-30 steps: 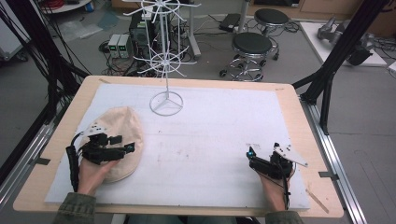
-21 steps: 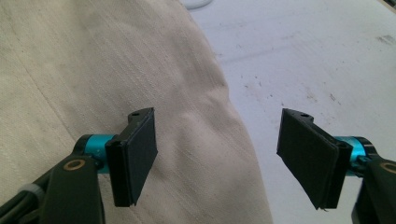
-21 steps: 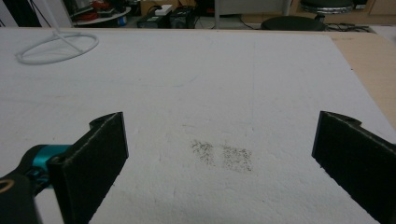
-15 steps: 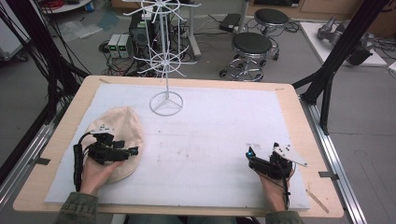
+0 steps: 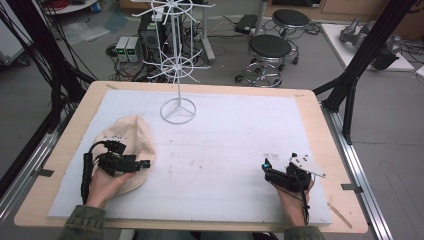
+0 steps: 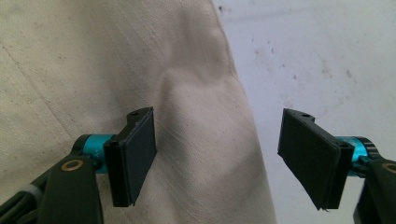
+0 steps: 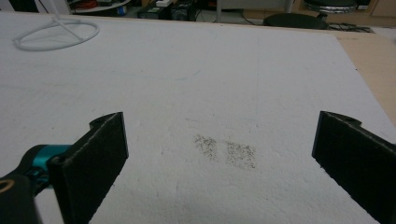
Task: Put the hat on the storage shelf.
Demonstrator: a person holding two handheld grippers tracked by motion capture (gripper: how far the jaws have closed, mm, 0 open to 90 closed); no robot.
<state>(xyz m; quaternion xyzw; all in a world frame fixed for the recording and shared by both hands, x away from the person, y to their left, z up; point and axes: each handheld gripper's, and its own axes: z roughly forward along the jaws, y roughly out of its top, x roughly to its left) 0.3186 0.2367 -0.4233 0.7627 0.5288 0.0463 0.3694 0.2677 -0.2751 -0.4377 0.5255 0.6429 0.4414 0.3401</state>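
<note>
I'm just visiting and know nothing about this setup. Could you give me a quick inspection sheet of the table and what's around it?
Surface: wooden table covered by a white mat with small dark smudges.
Job's things: a beige cloth hat lies at the mat's left side; a white wire stand rises at the far middle.
Clutter: nothing seen on the mat.
Grippers: left gripper is open over the hat's edge, one jaw above the cloth, the other above bare mat; right gripper is open above bare mat at the near right.
Cables: a black cable trails from each gripper; more lie on the floor at the far left.
Surroundings: two black stools, grey boxes on the floor, black frame posts.
</note>
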